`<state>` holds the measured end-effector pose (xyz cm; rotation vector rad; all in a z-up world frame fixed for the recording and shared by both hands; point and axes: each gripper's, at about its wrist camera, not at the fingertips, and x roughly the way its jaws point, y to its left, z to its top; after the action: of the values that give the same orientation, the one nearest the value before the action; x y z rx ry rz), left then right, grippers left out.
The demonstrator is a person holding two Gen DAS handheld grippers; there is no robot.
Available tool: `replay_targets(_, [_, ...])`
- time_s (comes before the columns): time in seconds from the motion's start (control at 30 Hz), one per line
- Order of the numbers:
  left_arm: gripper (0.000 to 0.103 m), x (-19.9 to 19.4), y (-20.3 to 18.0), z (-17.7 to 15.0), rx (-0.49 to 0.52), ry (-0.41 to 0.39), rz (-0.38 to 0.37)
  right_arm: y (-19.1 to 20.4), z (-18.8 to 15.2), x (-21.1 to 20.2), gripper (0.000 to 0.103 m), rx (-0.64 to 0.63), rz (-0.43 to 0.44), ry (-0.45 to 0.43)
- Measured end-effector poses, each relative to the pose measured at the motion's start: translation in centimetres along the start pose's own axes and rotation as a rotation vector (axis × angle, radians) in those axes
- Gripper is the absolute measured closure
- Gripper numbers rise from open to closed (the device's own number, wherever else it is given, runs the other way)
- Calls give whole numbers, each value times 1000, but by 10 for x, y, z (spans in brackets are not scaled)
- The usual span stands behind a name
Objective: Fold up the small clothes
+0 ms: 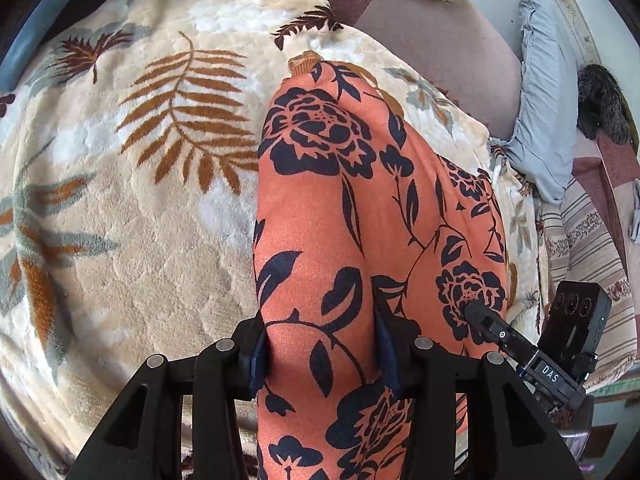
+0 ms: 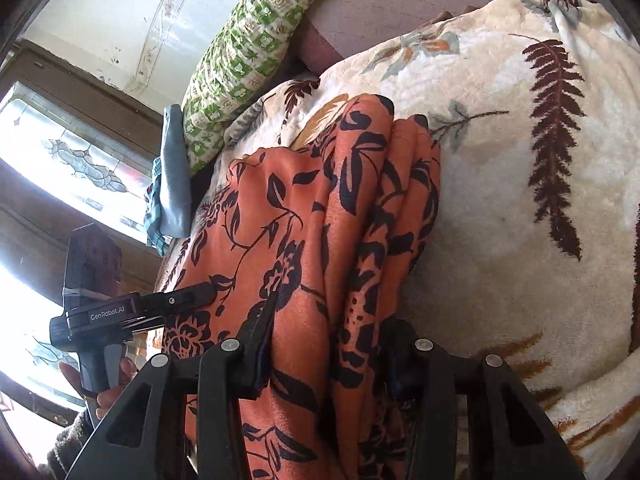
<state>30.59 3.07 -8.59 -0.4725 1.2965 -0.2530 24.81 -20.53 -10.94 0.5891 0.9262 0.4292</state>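
An orange garment (image 1: 352,208) with a dark flower print lies in a long folded strip on a cream leaf-print blanket (image 1: 120,208). Its ribbed hem (image 1: 304,62) points away from me. My left gripper (image 1: 320,356) is shut on the near end, and the cloth bulges between both pads. To the right, one finger (image 1: 492,326) of the other gripper rests on the same cloth. In the right wrist view, my right gripper (image 2: 330,360) is shut on bunched folds of the garment (image 2: 312,220). There a finger (image 2: 180,300) of the left gripper reaches in from the left, held by a hand (image 2: 108,392).
A green patterned pillow (image 2: 248,52) lies along the far side of the blanket (image 2: 500,200). A grey-blue cloth (image 1: 544,112) and a dark furry thing (image 1: 604,100) sit to the right on a mauve sheet (image 1: 432,40). A striped cover (image 1: 588,248) lies beyond the blanket's edge. A window (image 2: 60,152) glares.
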Motion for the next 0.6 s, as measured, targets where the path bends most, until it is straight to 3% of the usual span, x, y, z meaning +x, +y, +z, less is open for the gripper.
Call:
replay_targets(0.2, [46,20,16,2,23,-5,-29,-23,-6,-13,46,9,21,-19])
replay_targets(0.33, [28,33,28,4,38,-3,-34,-36,-15,-23,43,-22,-3,-31])
replay_targets(0.43, [27,41,33,2,34,-26,-44,-29,-17,-20,43,-84,-48,-45])
replay_targets(0.6, [26,45,23,-3,84,-51,19,-21,-16,-14,38,-122,-108,-43])
